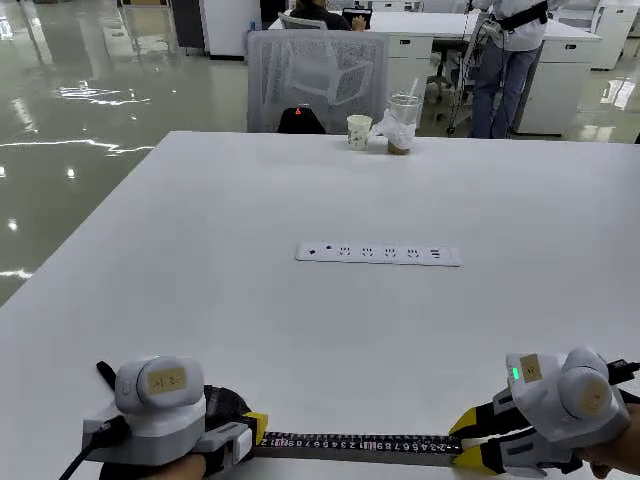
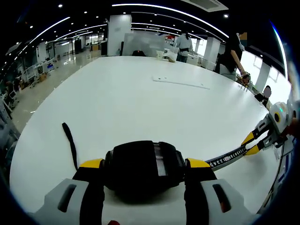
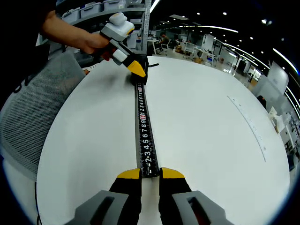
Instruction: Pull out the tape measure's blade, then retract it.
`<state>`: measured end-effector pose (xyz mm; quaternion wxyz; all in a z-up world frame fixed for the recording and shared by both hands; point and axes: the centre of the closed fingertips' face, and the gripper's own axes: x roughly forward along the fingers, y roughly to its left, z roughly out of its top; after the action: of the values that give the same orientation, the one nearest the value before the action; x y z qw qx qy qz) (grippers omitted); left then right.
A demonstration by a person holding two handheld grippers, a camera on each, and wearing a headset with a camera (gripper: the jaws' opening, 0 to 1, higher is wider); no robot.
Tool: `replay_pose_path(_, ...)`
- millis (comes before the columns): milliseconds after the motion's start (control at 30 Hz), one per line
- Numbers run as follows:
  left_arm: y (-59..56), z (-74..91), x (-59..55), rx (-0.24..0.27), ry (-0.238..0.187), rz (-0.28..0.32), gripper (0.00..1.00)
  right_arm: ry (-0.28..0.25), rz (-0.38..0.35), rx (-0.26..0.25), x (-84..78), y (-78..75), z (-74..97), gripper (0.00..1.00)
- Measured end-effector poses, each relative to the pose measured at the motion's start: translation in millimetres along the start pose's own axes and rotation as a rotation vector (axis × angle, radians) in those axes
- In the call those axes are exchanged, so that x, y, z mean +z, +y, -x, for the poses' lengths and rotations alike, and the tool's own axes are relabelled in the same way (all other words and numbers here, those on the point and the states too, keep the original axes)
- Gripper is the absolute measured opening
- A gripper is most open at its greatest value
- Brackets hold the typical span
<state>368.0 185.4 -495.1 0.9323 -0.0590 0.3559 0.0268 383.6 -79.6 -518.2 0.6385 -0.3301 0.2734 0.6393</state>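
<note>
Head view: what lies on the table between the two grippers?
The tape measure's blade, pulled out from the case in the left gripper to the right gripper; the head view shows it.

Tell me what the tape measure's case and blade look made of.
Case: matte black, probably plastic or rubber-coated plastic; it looks dull, with rounded moulded edges. Blade: thin flat dark strip with printed pale and red numerals, probably painted steel, though the look alone doesn't settle that.
</note>
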Motion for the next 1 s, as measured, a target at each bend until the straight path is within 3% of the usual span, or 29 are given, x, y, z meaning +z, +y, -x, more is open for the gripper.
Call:
replay_pose_path(367, 0.5, 0.1, -0.1, 0.02, 0.005, -0.014, 0.62, 0.009, 0.009, 0.001, -0.3, 0.4, 0.9, 0.09)
replay_pose_path(1000, 0.3, 2.0, -1.1, 0.011, 0.023, -0.025, 0.59, 0.013, -0.001, 0.007, -1.1, 1.3, 0.9, 0.09)
